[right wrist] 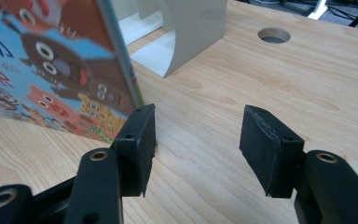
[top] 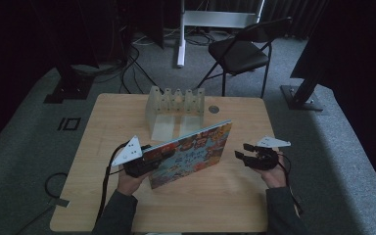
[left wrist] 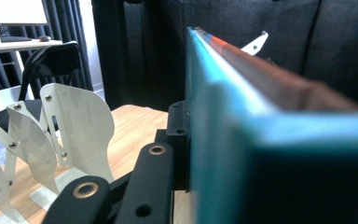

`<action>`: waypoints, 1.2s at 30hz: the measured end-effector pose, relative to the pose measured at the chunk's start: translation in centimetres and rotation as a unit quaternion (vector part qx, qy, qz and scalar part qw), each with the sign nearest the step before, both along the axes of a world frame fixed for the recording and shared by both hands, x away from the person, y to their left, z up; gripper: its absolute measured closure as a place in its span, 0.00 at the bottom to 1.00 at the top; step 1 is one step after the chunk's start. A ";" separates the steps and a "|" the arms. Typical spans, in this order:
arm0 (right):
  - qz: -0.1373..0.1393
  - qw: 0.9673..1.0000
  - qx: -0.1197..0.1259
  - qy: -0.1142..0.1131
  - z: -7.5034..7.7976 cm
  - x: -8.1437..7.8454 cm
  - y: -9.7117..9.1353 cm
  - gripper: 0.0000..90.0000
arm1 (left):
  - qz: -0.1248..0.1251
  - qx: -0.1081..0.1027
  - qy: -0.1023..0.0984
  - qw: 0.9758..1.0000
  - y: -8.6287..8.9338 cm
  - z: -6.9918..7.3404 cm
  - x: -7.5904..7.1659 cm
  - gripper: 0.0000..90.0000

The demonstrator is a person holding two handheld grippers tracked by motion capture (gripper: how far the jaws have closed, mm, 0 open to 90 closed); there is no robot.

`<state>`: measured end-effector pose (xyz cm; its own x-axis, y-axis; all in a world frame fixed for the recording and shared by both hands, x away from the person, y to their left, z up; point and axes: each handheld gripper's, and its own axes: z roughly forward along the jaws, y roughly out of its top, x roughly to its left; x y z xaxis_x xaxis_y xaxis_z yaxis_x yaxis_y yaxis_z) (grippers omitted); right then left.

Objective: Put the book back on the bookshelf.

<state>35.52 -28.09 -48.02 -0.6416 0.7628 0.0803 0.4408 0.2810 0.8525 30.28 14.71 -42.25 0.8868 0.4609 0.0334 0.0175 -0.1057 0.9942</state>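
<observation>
— Where is the picture book seen?

— It is seen standing on its long edge on the wooden table, tilted and slanting across the middle of the high view. Its colourful cartoon cover is turned toward the person's side, and its lower edge is rested on the wood.

— And how is it gripped?

— Its left end is clamped by the left gripper, whose jaws are closed tight on the board. In the left gripper view the teal edge of the book is seen pressed against the black jaw, with the far jaw hidden behind the book.

— What is shown of the right gripper?

— It is held just beside the book's right end, low over the table. In the right gripper view its jaws are seen parted about halfway, with nothing between the pads; bare wood is seen through the gap. The corner of the book is seen just past its left finger; whether they touch cannot be told.

— What else is seen?

— A white slotted rack is placed behind the book, near the table's far edge, and a black folding chair is stood on the carpet beyond.
</observation>
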 end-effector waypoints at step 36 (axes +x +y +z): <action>-0.024 0.996 -0.071 0.038 -4.5 0.0 0.0 0.50 | 0.034 -0.008 -0.026 0.999 -0.6 -0.5 -1.0 0.78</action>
<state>35.50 -28.10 -52.49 -0.6000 0.7999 0.0158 0.5186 0.3739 0.7689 29.25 14.13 -42.80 0.8512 0.5201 0.0704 -0.0271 -0.0904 0.9955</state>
